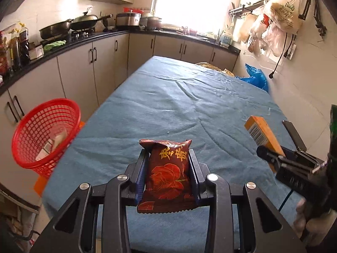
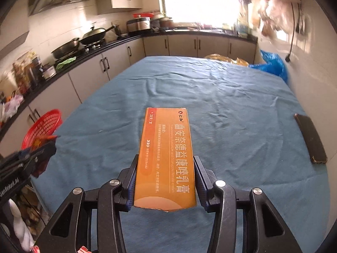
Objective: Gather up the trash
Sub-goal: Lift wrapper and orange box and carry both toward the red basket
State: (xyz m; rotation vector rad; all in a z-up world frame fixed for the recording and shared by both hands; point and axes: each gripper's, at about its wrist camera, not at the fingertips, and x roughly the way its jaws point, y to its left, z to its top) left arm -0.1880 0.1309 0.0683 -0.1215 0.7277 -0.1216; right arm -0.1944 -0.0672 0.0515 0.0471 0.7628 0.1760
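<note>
Left gripper (image 1: 167,168) clamps red snack packet (image 1: 167,175) | right gripper (image 2: 165,181) clamps orange box (image 2: 166,158) | red basket (image 1: 45,135) beside table's left edge (image 1: 88,126)

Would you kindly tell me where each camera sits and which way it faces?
Left wrist: on the left claw, looking along the blue table; it grips a red snack packet; the right claw shows at the right edge.
Right wrist: on the right claw, same direction; it grips an orange box.
Shared: table, red basket, phone, kitchen counter.
</note>
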